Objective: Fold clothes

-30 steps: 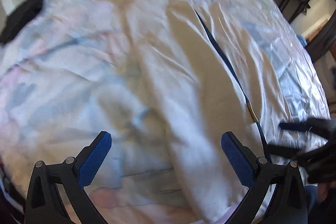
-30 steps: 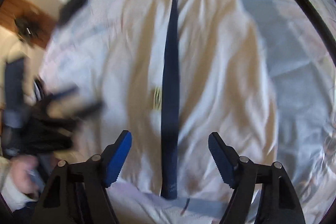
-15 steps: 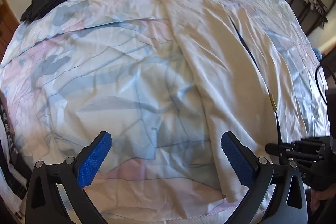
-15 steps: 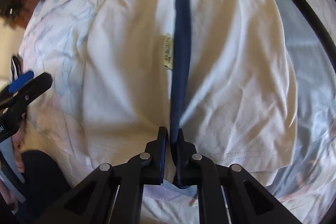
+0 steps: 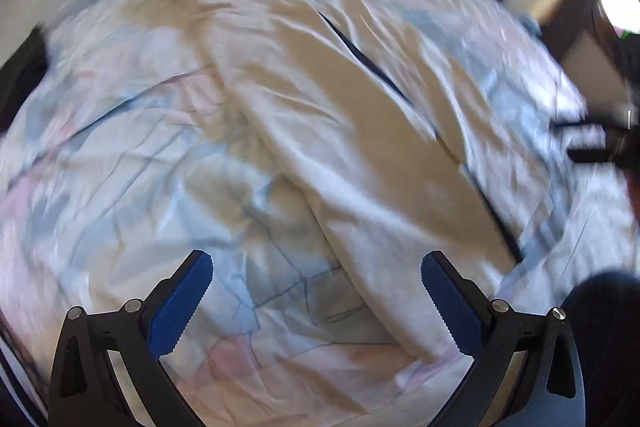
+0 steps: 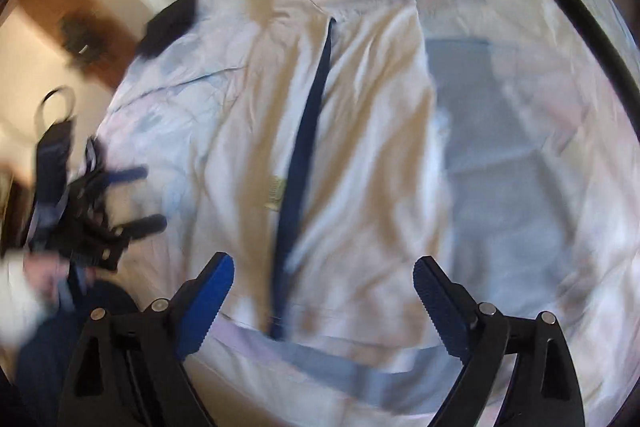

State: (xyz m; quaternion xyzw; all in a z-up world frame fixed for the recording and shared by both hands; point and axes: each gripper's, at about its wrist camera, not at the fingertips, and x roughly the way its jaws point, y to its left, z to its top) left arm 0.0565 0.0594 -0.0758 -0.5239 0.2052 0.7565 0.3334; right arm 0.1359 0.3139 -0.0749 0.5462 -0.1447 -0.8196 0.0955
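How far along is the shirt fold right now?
Done: both sides of the white shirt lie folded in, meeting along the navy strip. In hand: nothing; left gripper and right gripper are open. Left: folding it lengthwise.

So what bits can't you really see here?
- Tag on the shirt, right view: blur, too small to read.
- Dark cloth, left view: cut off by the lens edge.
- Right gripper, left view: smeared, at the edge.
- Shirt's underside, both views: lies on the bed.
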